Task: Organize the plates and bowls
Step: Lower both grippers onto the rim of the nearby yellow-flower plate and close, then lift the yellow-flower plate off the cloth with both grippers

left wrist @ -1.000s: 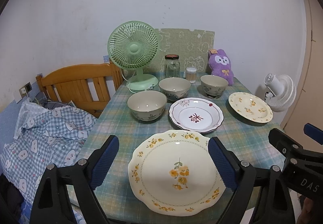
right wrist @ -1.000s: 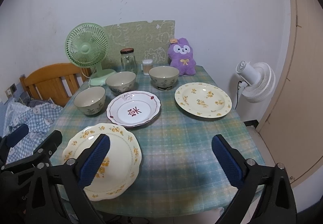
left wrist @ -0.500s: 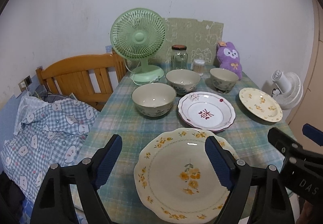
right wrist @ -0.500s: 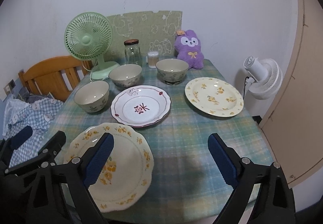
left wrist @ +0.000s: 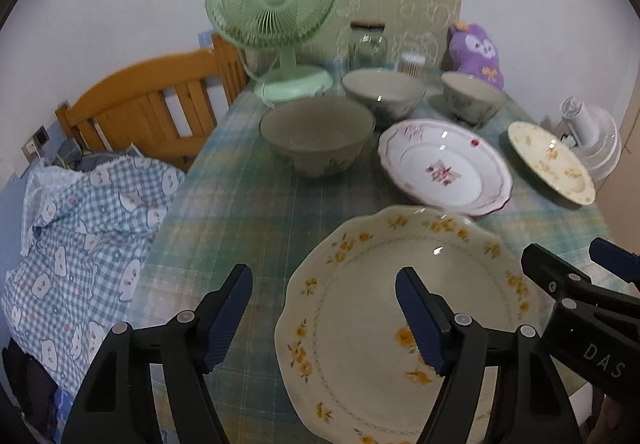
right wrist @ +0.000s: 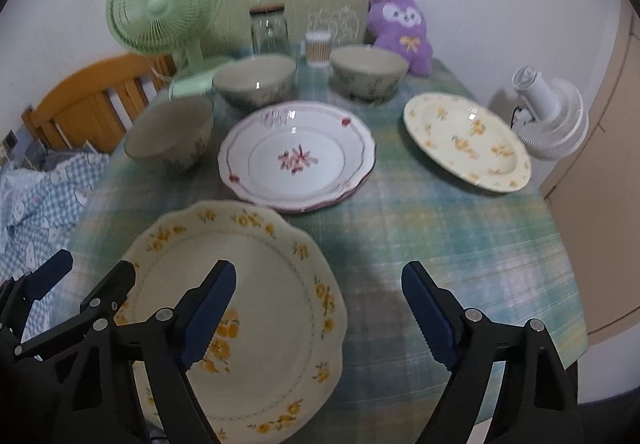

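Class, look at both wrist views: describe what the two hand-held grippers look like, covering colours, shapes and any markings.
Both the left gripper and the right gripper have black angular plastic frames with silver rivets and two fingers tipped with ribbed dark blue pads. In the left view, white letters "DAS" show on the right gripper's side.

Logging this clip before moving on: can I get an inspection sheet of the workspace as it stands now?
Surface: table under a green-blue plaid cloth.
Job's things: three bowls behind three separate plates: near scalloped yellow-flower plate, red-trim plate, far yellow-flower plate.
Clutter: green fan, jar, toothpick pot, purple plush, at the far edge.
Grippers: left hand-held gripper and right hand-held gripper open, empty, jaws just been closing, over opposite edges of the near plate.
Cables: fan cord.
Surroundings: wooden chair, checked fabric, white fan, wall.
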`<action>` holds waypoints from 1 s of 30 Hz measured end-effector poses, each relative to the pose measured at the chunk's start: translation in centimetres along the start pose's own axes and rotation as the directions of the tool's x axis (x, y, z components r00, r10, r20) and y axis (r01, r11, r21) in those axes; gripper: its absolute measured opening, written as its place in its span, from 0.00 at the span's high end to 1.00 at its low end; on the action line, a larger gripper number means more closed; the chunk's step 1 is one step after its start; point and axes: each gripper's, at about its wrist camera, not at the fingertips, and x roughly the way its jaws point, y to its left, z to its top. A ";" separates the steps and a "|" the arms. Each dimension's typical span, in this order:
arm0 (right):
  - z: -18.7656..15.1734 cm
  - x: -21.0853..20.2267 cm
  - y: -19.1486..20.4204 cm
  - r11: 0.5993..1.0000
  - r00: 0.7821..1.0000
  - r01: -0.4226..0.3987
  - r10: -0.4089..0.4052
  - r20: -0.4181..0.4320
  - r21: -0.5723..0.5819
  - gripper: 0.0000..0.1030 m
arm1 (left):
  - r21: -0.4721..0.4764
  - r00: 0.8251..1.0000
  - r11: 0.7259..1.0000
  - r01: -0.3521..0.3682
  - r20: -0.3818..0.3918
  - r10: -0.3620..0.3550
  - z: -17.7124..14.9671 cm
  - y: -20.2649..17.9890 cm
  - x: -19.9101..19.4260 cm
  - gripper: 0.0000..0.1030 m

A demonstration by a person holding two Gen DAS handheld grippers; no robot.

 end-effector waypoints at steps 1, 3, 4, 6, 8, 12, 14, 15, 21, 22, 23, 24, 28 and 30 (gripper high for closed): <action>-0.1 0.6 0.2 1.000 1.000 0.003 -0.003 -0.018 -0.005 0.16 | -0.002 1.000 1.000 0.002 -0.019 -0.002 -0.1 0.1 0.6 0.28; -0.3 1.6 0.4 1.000 0.999 0.011 -0.012 -0.052 -0.006 0.17 | -0.008 0.998 1.000 0.008 -0.057 -0.008 -0.4 0.4 1.7 0.31; -0.4 2.0 0.4 1.000 0.998 0.015 -0.015 -0.067 -0.002 0.17 | -0.012 0.997 1.000 0.011 -0.080 -0.012 -0.5 0.6 2.4 0.32; -0.5 2.9 0.5 1.000 0.995 0.022 -0.021 -0.096 0.008 0.17 | -0.021 0.993 0.999 0.035 -0.110 -0.037 -0.7 0.9 3.3 0.35; -0.6 3.8 0.8 0.999 0.992 0.032 -0.031 -0.120 0.010 0.17 | -0.024 0.992 0.998 0.049 -0.118 -0.052 -0.7 1.2 3.9 0.35; -0.8 5.3 1.1 0.999 0.985 0.050 -0.047 -0.166 0.016 0.23 | -0.006 0.984 0.998 0.070 -0.164 -0.070 -1.0 1.1 5.2 0.38; -0.9 5.9 1.3 0.998 0.980 0.057 -0.052 -0.190 0.021 0.24 | 0.006 0.979 0.997 0.083 -0.186 -0.080 -1.1 1.0 5.8 0.41; -1.0 6.2 1.3 0.998 0.978 0.062 -0.056 -0.201 0.024 0.24 | 0.013 0.977 0.996 0.087 -0.198 -0.083 -1.1 0.8 6.0 0.42; -1.2 7.4 1.4 0.996 0.965 0.076 -0.062 -0.255 0.045 0.32 | 0.041 0.970 0.994 0.105 -0.224 -0.093 -1.1 0.9 6.7 0.45; -1.3 7.5 1.5 0.996 0.964 0.081 -0.066 -0.259 0.048 0.32 | 0.040 0.969 0.993 0.115 -0.224 -0.103 -1.1 0.9 6.8 0.45; -1.2 7.5 1.5 0.995 0.964 0.087 -0.070 -0.258 0.054 0.32 | 0.042 0.968 0.992 0.120 -0.225 -0.108 -1.0 0.9 6.9 0.45; -1.2 7.5 1.5 0.994 0.963 0.089 -0.071 -0.260 0.059 0.32 | 0.047 0.967 0.991 0.125 -0.228 -0.112 -1.0 0.9 6.9 0.44; -1.1 7.5 1.5 0.992 0.961 0.101 -0.077 -0.264 0.078 0.32 | 0.055 0.963 0.988 0.144 -0.236 -0.127 -0.8 0.9 7.2 0.44; -1.1 7.5 1.5 0.991 0.960 0.105 -0.080 -0.269 0.082 0.32 | 0.063 0.963 0.987 0.145 -0.238 -0.126 -0.7 0.7 7.2 0.44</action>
